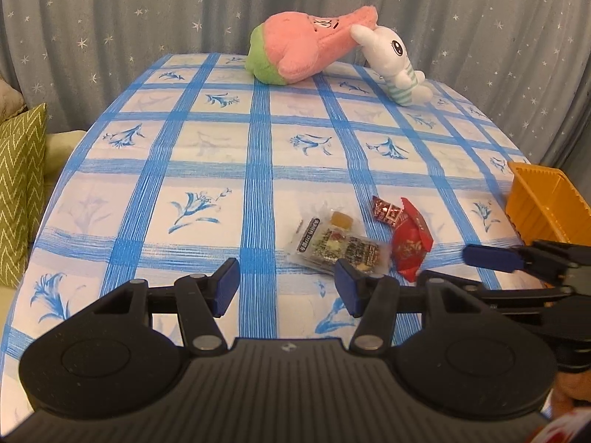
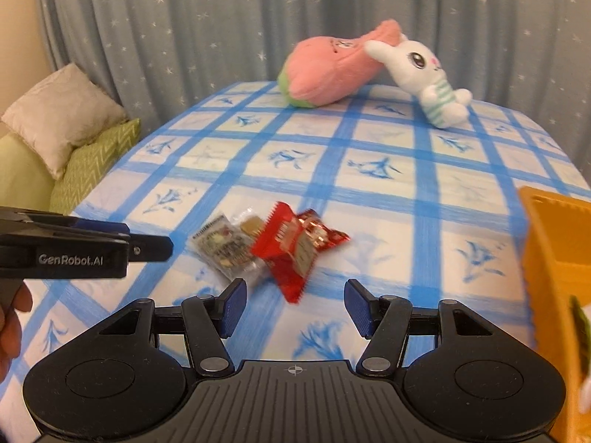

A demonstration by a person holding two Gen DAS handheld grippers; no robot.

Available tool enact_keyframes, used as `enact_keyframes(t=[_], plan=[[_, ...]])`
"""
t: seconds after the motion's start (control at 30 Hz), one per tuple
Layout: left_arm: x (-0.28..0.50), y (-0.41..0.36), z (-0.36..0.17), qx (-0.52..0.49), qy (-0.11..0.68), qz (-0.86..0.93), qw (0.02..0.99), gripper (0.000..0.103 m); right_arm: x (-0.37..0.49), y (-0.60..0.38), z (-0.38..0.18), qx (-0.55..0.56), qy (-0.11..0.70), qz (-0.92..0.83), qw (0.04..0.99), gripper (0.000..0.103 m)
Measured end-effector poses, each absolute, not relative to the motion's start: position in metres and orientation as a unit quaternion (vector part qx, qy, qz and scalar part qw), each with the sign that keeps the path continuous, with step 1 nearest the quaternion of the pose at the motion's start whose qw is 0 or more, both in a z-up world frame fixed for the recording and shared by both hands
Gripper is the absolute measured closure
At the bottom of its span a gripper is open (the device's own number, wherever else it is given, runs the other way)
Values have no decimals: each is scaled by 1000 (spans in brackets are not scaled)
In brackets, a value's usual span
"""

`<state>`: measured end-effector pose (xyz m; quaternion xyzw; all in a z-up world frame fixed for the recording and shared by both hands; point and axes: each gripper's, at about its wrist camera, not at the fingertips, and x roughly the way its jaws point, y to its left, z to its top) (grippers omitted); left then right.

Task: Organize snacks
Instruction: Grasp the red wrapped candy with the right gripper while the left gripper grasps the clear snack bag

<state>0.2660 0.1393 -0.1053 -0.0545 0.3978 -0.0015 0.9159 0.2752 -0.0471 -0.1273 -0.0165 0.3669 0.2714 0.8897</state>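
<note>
Several snack packets lie together on the blue-checked tablecloth (image 1: 258, 170): a clear packet with dark print (image 1: 338, 245), a bright red packet (image 1: 410, 243) and a small shiny red one (image 1: 388, 211). They also show in the right wrist view, the clear packet (image 2: 225, 245) beside the red packet (image 2: 288, 254). An orange basket (image 1: 539, 206) stands at the right, also in the right wrist view (image 2: 554, 251). My left gripper (image 1: 286, 284) is open and empty, just short of the clear packet. My right gripper (image 2: 291, 306) is open and empty, just short of the red packet.
A pink and green plush (image 1: 306, 50) and a white rabbit plush (image 1: 395, 62) lie at the far edge of the table. Cushions (image 2: 70, 136) sit off the left side. A grey starred curtain (image 1: 147, 11) hangs behind.
</note>
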Motion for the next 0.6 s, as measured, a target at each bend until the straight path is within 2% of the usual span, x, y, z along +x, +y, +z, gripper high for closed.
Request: enact_keyframes(t=[0.03,0.07,0.13,0.3,0.43,0.6], plan=[[266,140,-105,-57,398,-2,916,50,278,-44,-130,-19,363,275,890,45],[266,141,-105,-60,398,-2,915,50,280,-40,-132,-22,360,278,891,52],[267,143,-105,-66,399,-2,915,50,285,-34,-137,-32,354,282,891,58],[268,144,-105,-75,401,-8,913,50,297,-23,-147,-53,342,283,895,59],[269,143,-106,-78,404,-12,911,50,302,-18,-148,-66,333,286,896,72],[270,144,-108,-81,409,-11,909,50,304,-19,-144,-53,346,298,888,77]])
